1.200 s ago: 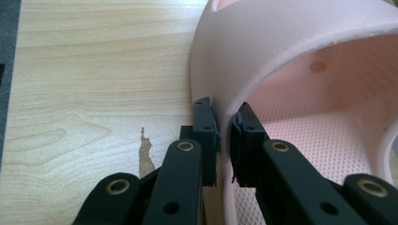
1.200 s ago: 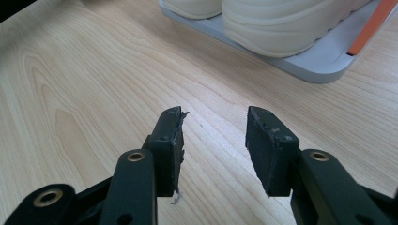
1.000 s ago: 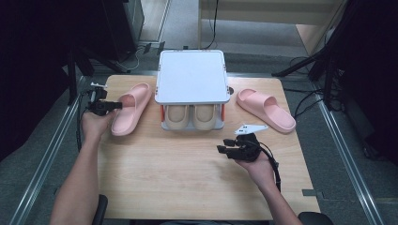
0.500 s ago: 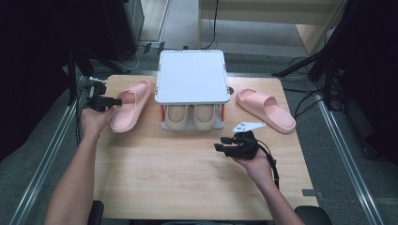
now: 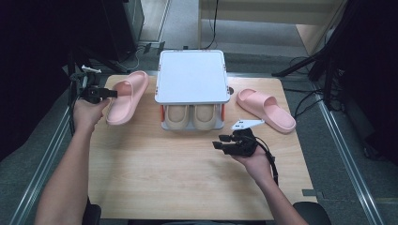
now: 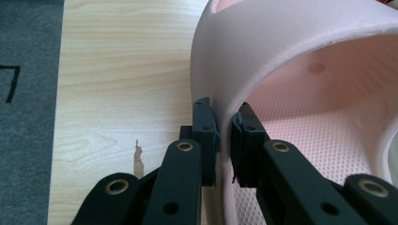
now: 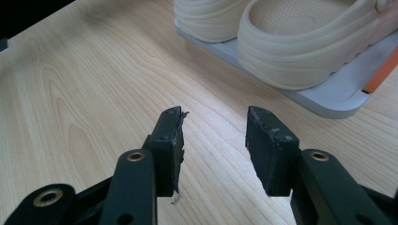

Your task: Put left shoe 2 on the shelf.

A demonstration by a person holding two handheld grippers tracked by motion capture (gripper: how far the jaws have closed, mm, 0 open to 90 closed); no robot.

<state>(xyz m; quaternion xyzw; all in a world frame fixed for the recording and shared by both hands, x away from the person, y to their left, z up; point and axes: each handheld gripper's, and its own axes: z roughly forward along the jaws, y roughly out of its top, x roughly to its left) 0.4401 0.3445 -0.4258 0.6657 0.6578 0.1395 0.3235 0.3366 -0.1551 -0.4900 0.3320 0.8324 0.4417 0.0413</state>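
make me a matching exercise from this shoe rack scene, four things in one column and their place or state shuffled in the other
Things:
1. left gripper
2. right gripper
3. beige shoes
4. pink slipper on the right

States:
A. open, nothing between its fingers
B. on the rack's lower shelf
C. lying flat on the table
D. shut on the strap of the left pink slipper

Pairs: 1-D, 2-A, 3-B, 4-C

A light wooden table (image 5: 187, 187) stands on grey floor (image 5: 347, 154), with what seems dark equipment (image 5: 356, 56) alongside.
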